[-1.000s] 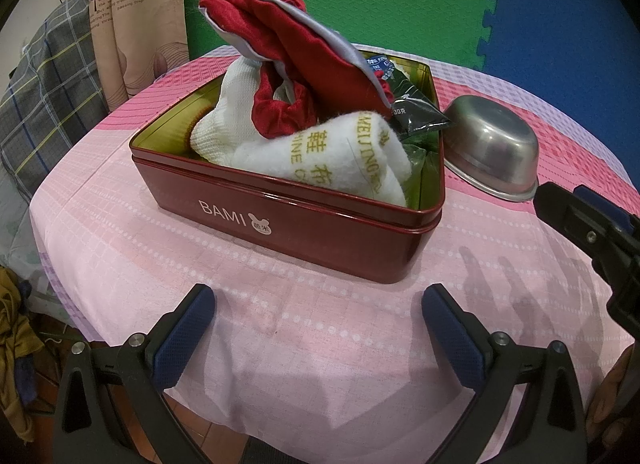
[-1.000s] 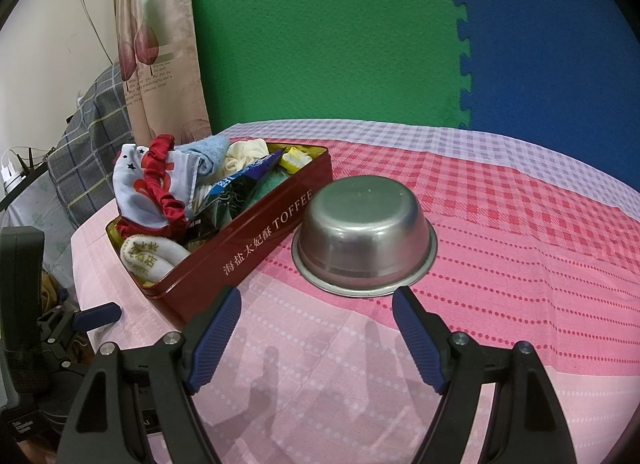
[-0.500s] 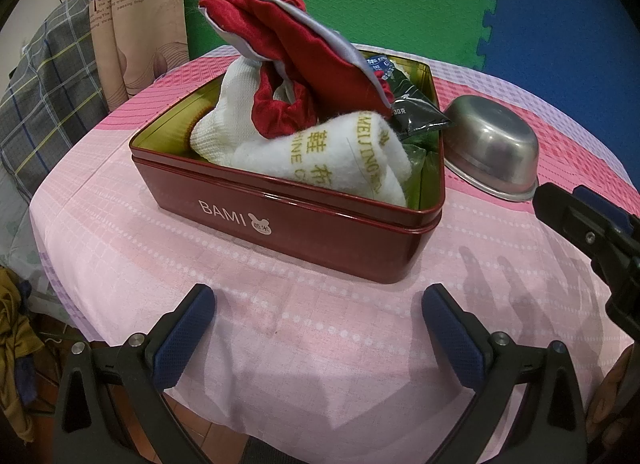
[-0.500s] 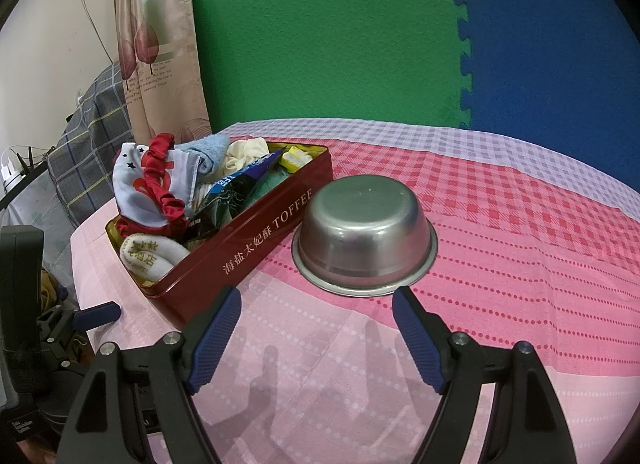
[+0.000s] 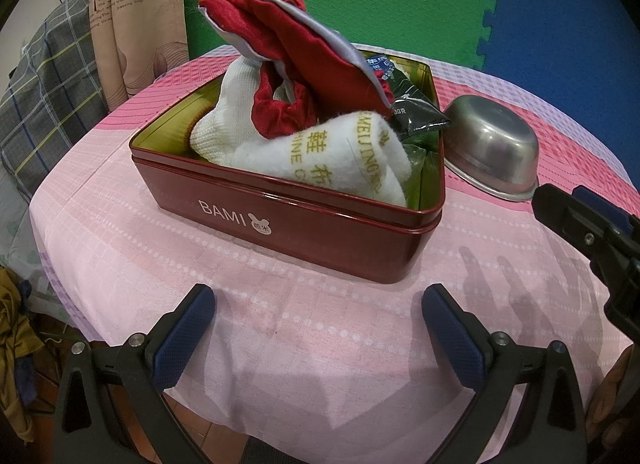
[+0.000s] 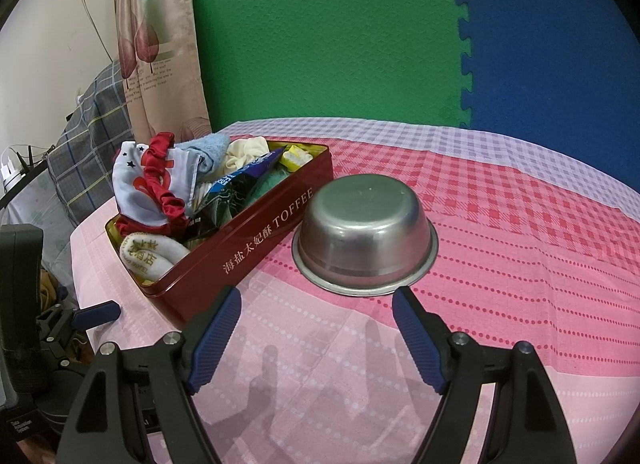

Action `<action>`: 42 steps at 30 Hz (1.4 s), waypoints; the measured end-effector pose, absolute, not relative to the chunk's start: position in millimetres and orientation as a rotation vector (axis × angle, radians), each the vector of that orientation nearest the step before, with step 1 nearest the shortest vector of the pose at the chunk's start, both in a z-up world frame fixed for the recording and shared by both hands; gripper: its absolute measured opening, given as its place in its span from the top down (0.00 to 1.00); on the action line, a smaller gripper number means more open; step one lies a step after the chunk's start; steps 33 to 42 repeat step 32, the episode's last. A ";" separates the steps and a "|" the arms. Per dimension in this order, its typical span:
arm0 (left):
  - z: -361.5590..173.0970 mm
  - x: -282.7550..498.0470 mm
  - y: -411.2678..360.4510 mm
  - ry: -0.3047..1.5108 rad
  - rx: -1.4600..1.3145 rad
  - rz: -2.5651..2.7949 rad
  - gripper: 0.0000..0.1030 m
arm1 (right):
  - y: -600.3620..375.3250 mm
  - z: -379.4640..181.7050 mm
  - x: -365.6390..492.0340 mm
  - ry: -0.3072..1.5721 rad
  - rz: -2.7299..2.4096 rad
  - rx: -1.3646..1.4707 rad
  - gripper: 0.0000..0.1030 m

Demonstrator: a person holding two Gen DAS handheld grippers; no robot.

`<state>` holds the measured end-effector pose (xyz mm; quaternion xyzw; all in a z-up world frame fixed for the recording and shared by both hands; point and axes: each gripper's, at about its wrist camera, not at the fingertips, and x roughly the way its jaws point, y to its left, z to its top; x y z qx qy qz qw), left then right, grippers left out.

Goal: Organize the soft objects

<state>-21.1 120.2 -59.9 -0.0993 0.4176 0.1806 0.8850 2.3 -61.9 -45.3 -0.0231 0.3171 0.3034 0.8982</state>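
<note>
Left wrist view: a red tin sits on the pink tablecloth, heaped with soft things: a white slipper along the near side, a red cloth rising well above the rim, a dark packet at the far right corner. An upturned steel bowl lies just beside the tin's right side. Curtain and plaid fabric hang at left; green and blue foam mats stand behind. The left gripper hovers near the tin, jaws wide apart, holding nothing. The right gripper shows at the right edge.

Right wrist view: the bowl is straight ahead, the tin to its left, nearly touching. In the tin lie a starred cloth with red trim, a blue towel and the slipper. The right gripper hangs over bare cloth, jaws spread wide, empty, apart from the bowl.
</note>
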 end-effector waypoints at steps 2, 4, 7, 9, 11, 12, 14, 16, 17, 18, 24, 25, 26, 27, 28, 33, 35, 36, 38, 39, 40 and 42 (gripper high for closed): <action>-59.9 -21.1 120.2 0.869 -0.207 0.375 0.00 | -62.5 -45.9 1.7 0.657 0.628 -0.048 0.22; -59.9 -21.1 120.2 0.869 -0.206 0.376 0.00 | -63.4 -46.2 1.0 0.657 0.629 -0.048 0.22; -59.9 -21.1 120.2 0.869 -0.206 0.375 0.00 | -63.4 -46.6 1.1 0.658 0.630 -0.049 0.22; -59.9 -21.1 120.2 0.869 -0.206 0.375 0.00 | -62.7 -46.3 1.3 0.659 0.629 -0.049 0.22; -59.9 -21.1 120.3 0.869 -0.206 0.375 0.00 | -64.3 -46.7 0.4 0.660 0.630 -0.049 0.22; -59.9 -21.1 120.4 0.869 -0.207 0.375 0.00 | -64.1 -46.4 0.6 0.661 0.631 -0.049 0.22; -60.0 -21.1 120.4 0.869 -0.207 0.375 0.00 | -63.6 -45.9 1.1 0.663 0.631 -0.050 0.22; -59.9 -21.1 120.3 0.868 -0.206 0.375 0.00 | -64.3 -46.1 0.5 0.663 0.632 -0.051 0.22; -59.9 -21.1 120.4 0.868 -0.206 0.375 0.00 | -63.6 -45.8 1.0 0.664 0.632 -0.051 0.22; -59.8 -21.4 120.2 0.867 -0.206 0.372 0.00 | -64.1 -45.7 0.7 0.664 0.632 -0.051 0.22; -58.5 -20.9 129.0 0.863 -0.208 0.365 0.00 | -63.7 -45.3 1.8 0.672 0.634 -0.055 0.22; -57.3 -21.5 129.4 0.866 -0.202 0.371 0.00 | -64.5 -45.3 1.8 0.673 0.633 -0.053 0.22; -55.9 -22.3 129.9 0.870 -0.198 0.378 0.00 | -64.7 -44.8 2.4 0.673 0.632 -0.049 0.22; -54.2 -23.4 130.3 0.872 -0.199 0.380 0.00 | -66.8 -44.1 2.5 0.669 0.633 -0.041 0.22; -51.0 -24.9 131.0 0.876 -0.204 0.378 0.00 | -69.7 -43.2 2.8 0.663 0.635 -0.028 0.22; -28.1 -33.3 131.7 0.852 -0.203 0.382 0.01 | -88.3 -37.2 5.9 0.646 0.593 -0.013 0.22; -28.1 -33.3 131.7 0.852 -0.203 0.382 0.01 | -88.3 -37.2 5.9 0.646 0.593 -0.013 0.22; -28.1 -33.3 131.7 0.852 -0.203 0.382 0.01 | -88.3 -37.2 5.9 0.646 0.593 -0.013 0.22; -28.1 -33.3 131.7 0.852 -0.203 0.382 0.01 | -88.3 -37.2 5.9 0.646 0.593 -0.013 0.22; -28.1 -33.3 131.7 0.852 -0.203 0.382 0.01 | -88.3 -37.2 5.9 0.646 0.593 -0.013 0.22; -28.1 -33.3 131.7 0.852 -0.203 0.382 0.01 | -88.3 -37.2 5.9 0.646 0.593 -0.013 0.22; -28.1 -33.3 131.7 0.852 -0.203 0.382 0.01 | -88.3 -37.2 5.9 0.646 0.593 -0.013 0.22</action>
